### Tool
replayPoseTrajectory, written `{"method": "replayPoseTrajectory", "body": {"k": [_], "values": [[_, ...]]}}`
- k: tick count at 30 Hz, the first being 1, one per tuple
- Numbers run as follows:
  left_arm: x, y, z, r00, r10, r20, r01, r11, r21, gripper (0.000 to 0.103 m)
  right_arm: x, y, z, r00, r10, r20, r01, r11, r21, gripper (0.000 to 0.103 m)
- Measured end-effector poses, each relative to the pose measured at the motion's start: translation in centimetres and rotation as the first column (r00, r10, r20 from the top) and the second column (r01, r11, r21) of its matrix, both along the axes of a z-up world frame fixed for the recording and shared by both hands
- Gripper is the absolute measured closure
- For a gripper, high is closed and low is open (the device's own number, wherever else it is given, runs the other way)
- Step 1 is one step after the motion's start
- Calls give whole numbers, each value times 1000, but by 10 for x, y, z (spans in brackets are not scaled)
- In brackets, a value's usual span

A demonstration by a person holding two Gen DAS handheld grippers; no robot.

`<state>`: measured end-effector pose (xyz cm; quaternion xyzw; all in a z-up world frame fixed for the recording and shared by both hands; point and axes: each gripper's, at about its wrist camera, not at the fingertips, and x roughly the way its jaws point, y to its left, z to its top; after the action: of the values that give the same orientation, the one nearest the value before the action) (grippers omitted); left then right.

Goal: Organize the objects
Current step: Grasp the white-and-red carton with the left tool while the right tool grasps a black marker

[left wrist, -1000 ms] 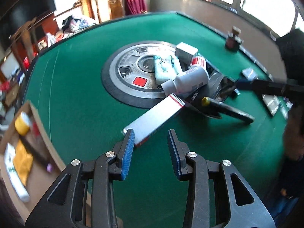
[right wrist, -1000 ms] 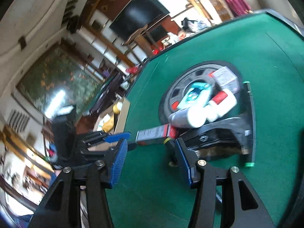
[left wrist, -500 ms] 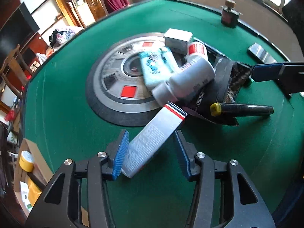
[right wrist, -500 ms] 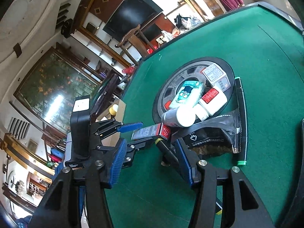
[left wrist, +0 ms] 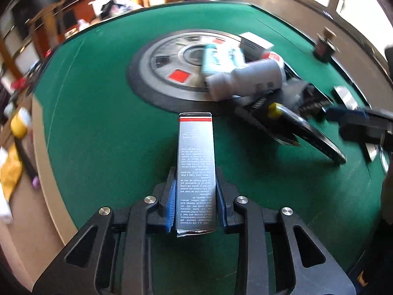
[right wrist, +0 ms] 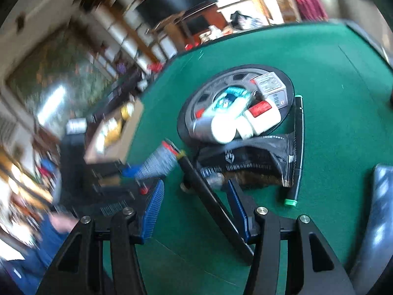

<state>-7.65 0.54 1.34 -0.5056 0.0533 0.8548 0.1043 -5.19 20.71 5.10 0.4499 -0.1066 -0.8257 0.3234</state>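
Observation:
My left gripper [left wrist: 195, 184] is shut on a long silver box [left wrist: 196, 167] with a red and black end, held pointing at the pile; the box also shows in the right wrist view [right wrist: 159, 159]. My right gripper [right wrist: 195, 191] is open, its fingers either side of a black marker with a yellow cap [right wrist: 211, 199], which also shows in the left wrist view [left wrist: 304, 127]. Behind lie a white bottle [left wrist: 245, 78], a teal packet [left wrist: 221, 57], a white box [left wrist: 255, 41] and a black pouch [right wrist: 248, 162].
The green felt table [left wrist: 98, 113] has a round grey centre disc [left wrist: 172, 66]. An open cardboard box [left wrist: 22, 162] with yellow and white items stands off the table's left edge. A green-capped marker [right wrist: 298, 147] lies right of the pouch. A small dark bottle [left wrist: 324, 46] stands far right.
My left gripper has closed on the silver box and turned it to point straight ahead. My right gripper has moved in over the yellow-capped marker.

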Motion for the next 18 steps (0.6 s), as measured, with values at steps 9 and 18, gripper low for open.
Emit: {"method": "replayPoseTrajectory", "body": {"k": [9, 18], "values": [[3, -2, -4, 999, 9, -54, -8, 1000, 18, 75, 12, -36, -24, 993, 58, -106, -25, 955, 296, 86], [1, 1, -5, 995, 23, -95, -19, 999, 41, 77, 17, -27, -11, 992, 26, -122, -1, 980, 200, 90]]}}
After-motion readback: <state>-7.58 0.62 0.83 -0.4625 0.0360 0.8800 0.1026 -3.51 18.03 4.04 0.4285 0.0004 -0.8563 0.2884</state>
